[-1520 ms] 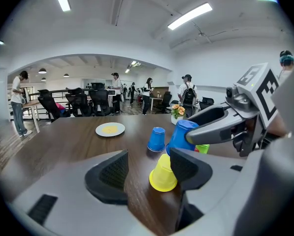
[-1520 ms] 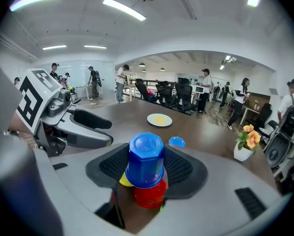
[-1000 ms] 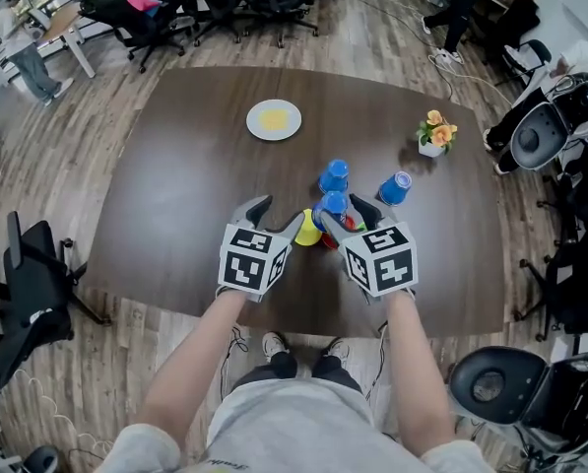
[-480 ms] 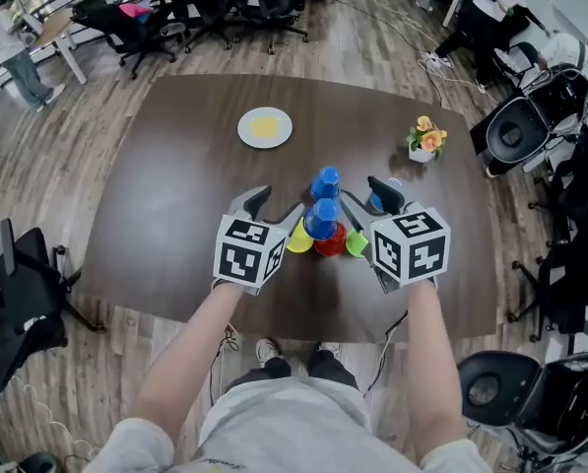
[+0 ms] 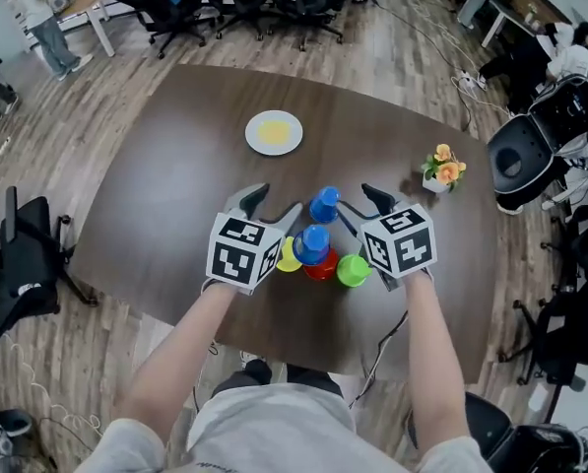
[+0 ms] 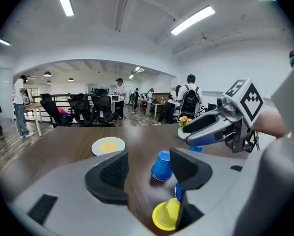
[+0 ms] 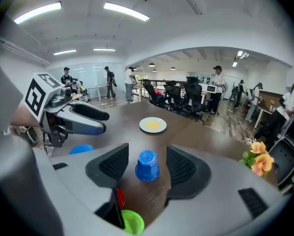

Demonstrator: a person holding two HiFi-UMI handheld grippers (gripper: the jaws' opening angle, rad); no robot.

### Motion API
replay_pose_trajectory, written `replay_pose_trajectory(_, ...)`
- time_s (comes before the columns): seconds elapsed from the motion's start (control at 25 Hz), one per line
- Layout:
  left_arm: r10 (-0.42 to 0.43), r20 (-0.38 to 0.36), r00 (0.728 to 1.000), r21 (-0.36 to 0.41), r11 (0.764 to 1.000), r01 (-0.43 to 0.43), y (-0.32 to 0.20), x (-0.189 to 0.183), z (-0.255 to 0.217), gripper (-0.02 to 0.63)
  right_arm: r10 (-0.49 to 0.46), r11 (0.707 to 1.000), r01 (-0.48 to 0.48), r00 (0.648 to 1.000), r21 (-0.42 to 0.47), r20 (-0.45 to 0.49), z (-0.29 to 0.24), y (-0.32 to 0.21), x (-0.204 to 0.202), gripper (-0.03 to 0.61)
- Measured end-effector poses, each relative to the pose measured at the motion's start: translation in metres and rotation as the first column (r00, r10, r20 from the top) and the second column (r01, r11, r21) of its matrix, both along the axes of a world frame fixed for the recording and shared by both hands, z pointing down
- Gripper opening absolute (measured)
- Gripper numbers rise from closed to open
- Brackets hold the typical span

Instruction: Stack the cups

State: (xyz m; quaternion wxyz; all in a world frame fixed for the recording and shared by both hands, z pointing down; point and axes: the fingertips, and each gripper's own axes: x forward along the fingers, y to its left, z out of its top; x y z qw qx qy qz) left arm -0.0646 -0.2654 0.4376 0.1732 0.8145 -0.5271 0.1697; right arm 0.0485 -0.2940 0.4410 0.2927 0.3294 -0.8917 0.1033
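The single blue cup [image 7: 147, 165] stands upside down on the desk [image 5: 175, 195], its long axis upright and its mouth on the wood. It is a little apart from the other cups, on their far side. In the right gripper view it lies straight ahead of the right tool [image 5: 360, 205], centred in the gap between the two jaws. These jaws are spread wide and hold nothing, and the pads are clear of the cup on both sides. The left tool [image 5: 272, 203] is also spread and empty. From it the same cup lies ahead but toward its right jaw, so it is less well lined up. I judge the right hand is the better placed one for this cup: it seems to need only a short push forward before closing. Near the person is the cluster: a second blue cup [image 5: 313, 242] that seems to sit on a red cup [image 5: 320, 268], a yellow cup [image 5: 288, 256] on its side just beside the left tool, and a green cup [image 5: 353, 270] by the right tool.
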Motion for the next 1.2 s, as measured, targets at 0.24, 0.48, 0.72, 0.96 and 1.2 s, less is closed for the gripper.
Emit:
replay_pose_trajectory(0.24,-0.058,0.015,0.998,-0.023,0.998,0.058,-0.012,-0.005,0.010,0.262,-0.126,0.991,0.122,0.990,-0.060,-0.059,0.039,-0.014,-0.014,0.225)
replay_pose_trajectory(0.48,-0.100,0.029,0.995,-0.039,0.994,0.101,-0.015,-0.013,0.018,0.261,-0.157,0.983,0.149,0.985,-0.108,-0.072,0.063,-0.025,-0.021,0.227)
replay_pose_trajectory(0.72,-0.127,0.032,0.991,-0.052,0.990,0.128,-0.014,-0.022,0.024,0.261,-0.172,0.976,0.160,0.983,-0.151,-0.070,0.078,-0.027,-0.032,0.239)
replay_pose_trajectory(0.96,-0.138,0.032,0.990,-0.059,0.988,0.140,-0.011,-0.029,0.027,0.261,-0.164,0.973,0.143,0.980,-0.180,-0.109,0.092,-0.027,-0.033,0.239)
replay_pose_trajectory(1.2,-0.130,0.030,0.991,-0.061,0.989,0.132,-0.010,-0.030,0.026,0.261,-0.146,0.978,0.126,0.982,-0.165,-0.120,0.088,-0.029,-0.028,0.219)
